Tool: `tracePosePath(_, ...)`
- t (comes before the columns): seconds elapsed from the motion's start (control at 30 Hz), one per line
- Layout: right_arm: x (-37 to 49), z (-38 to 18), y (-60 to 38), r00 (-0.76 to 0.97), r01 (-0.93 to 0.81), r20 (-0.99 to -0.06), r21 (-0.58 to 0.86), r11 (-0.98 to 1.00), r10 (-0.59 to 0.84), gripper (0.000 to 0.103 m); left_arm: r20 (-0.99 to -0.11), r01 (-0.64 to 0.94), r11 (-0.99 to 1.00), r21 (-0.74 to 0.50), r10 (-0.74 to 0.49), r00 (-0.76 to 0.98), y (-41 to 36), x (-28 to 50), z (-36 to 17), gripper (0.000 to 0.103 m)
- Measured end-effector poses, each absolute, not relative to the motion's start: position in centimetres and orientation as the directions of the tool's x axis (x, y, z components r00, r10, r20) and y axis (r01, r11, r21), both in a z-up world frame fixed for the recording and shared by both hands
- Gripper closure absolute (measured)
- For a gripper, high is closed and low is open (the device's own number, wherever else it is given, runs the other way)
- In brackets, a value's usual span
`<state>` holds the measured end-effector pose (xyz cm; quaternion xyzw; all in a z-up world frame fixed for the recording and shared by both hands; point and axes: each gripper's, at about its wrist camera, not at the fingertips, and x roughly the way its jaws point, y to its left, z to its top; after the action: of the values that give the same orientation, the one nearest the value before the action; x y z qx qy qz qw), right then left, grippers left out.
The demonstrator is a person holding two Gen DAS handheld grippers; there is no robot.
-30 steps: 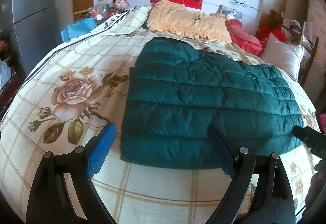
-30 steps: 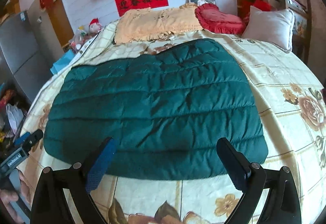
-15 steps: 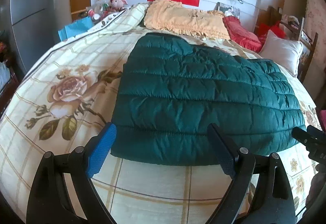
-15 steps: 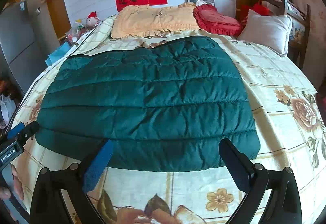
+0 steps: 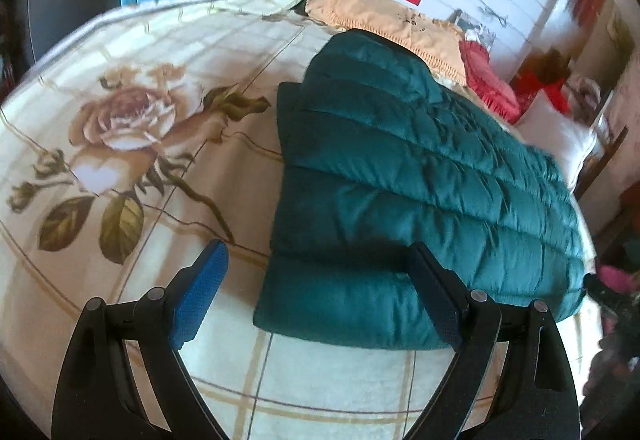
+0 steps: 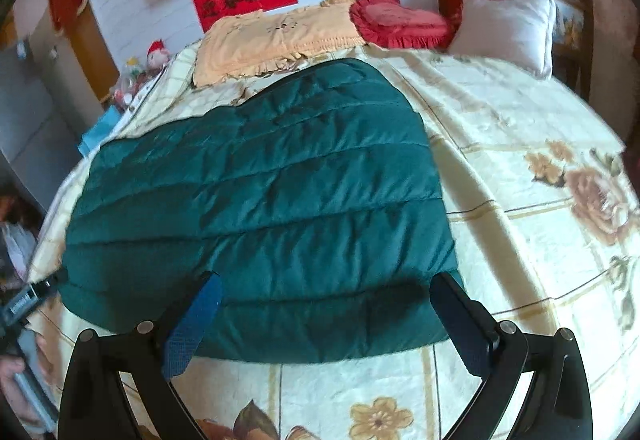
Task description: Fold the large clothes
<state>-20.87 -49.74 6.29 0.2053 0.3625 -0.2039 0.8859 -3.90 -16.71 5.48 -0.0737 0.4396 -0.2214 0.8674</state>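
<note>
The left gripper [image 5: 320, 296] has its jaws wide apart and grips nothing; its right finger overlaps the near hem of the green quilted jacket [image 5: 420, 176], while the blue pad [image 5: 200, 300] at 8 o'clock stands over bare bedspread [image 5: 120, 88]. The right gripper [image 6: 324, 320] is likewise spread and empty, with both fingers straddling the hem near the jacket's near right corner, around 6 o'clock in its view.

The main risk, as I judge it, is a shallow pinch. The padding is thick and slippery, so jaws closing on the top layer alone could slide off when lifted, or peel that layer away from what lies beneath. Closing too deep could catch the bedspread and drag it along. Unequal grips at the two corners would skew the fold line.

The jacket lies flat on the bed, already doubled by the look of its thick left edge, stretching from each gripper's 6 o'clock toward 12. Beyond it sit a yellow pillow [image 6: 276, 36] at 12 o'clock and a red cushion [image 6: 400, 24] at 1
</note>
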Motion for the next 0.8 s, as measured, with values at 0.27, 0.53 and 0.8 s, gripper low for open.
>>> tracePosePath(0.27,-20.4,4.8,-55.2,0.688,0.483,-0.722,0.384,0.787,-0.070,0.000,-0.718,0.321,0.844,-0.430,-0.535,0.445,-16.7,-1.3,4.0,0.012)
tracePosePath(0.53,-18.7,2.5,-57.8,0.722,0.426,-0.690,0.506,0.750,0.055,0.000,-0.713,0.341,0.793,-0.505,-0.606,0.353,-18.7,0.6,3.0,0.002)
tracePosePath(0.8,-16.8,1.5,-57.5,0.723,0.367,-0.676,0.547,0.752,0.139,0.000,-0.723,0.329,0.795,-0.510,-0.603,0.336,-19.6,1.4,3.0,0.001)
